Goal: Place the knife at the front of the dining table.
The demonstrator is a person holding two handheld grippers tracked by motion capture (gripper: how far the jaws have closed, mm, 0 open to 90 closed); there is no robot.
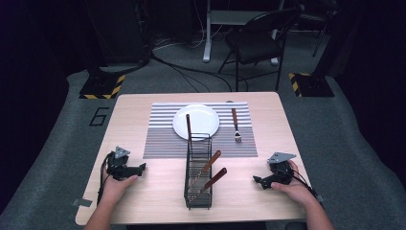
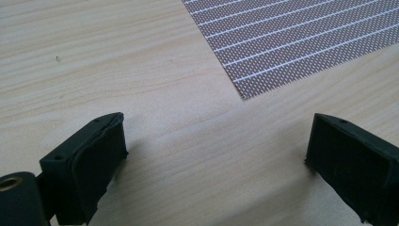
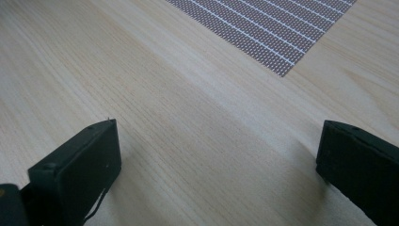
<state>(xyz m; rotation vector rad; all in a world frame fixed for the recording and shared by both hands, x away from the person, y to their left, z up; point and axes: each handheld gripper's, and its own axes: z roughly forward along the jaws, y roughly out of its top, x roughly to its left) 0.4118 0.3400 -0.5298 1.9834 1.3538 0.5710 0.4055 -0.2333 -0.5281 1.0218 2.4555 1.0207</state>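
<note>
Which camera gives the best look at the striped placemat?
The high view: the whole striped placemat shows, with the white plate and fork lying on it. The left gripper view and right gripper view each catch just one corner, close up.

White plate (image 1: 201, 120) on grey-and-white striped placemat (image 1: 163, 139); pale wood table (image 1: 134, 108).

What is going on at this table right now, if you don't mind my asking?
A person sits at a wooden table holding a tool in each hand. The left tool and right tool rest on the wood, jaws apart, gripping nothing. Between them stands a black wire rack holding wooden-handled utensils. Farther back, a striped placemat carries a white plate and a fork. Nothing is being handled.
</note>
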